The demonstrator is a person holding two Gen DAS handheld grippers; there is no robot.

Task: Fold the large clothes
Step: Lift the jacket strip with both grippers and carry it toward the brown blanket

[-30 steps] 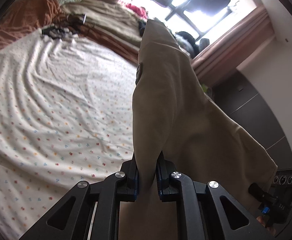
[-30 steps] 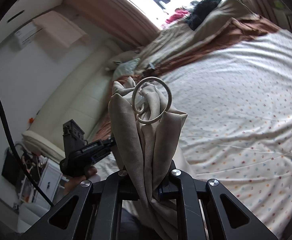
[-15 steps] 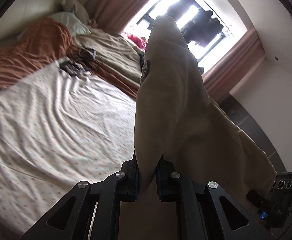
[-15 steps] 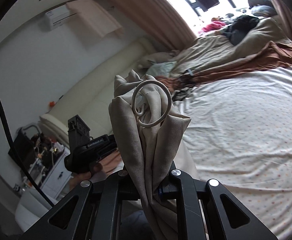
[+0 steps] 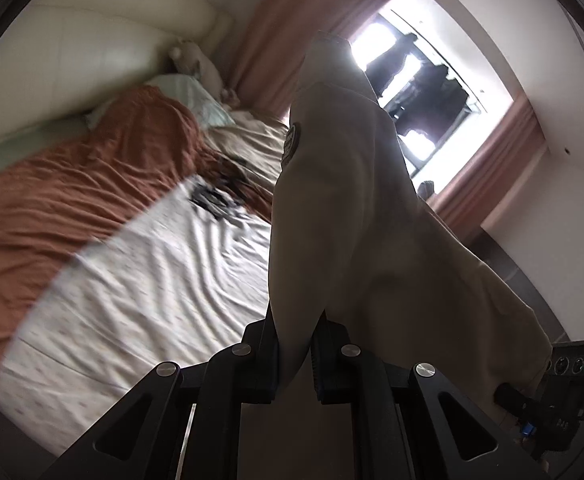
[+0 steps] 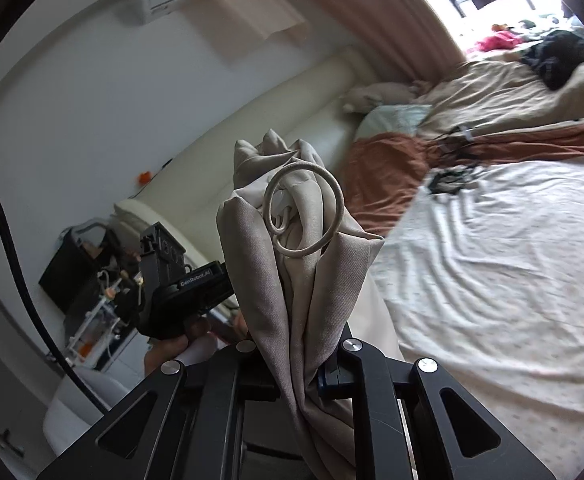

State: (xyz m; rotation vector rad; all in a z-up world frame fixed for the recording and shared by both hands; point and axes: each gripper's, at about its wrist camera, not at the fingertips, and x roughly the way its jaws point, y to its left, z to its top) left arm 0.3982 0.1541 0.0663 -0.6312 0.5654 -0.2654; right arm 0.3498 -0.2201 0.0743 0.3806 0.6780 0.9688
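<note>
Left gripper [image 5: 295,344]: jaws nearly closed, pinching an edge of the beige garment [image 5: 344,208], which rises ahead of the camera as a tall drape with a round patch [image 5: 292,142] on its side. Right gripper [image 6: 297,364]: jaws likewise clamped on a bunched fold of the same cloth [image 6: 292,272], with a pale ring [image 6: 303,213] at the top. Garment held up above the bed [image 6: 492,264]. White dotted sheet [image 5: 144,280], rust blanket [image 5: 76,184]. Left view blurred.
</note>
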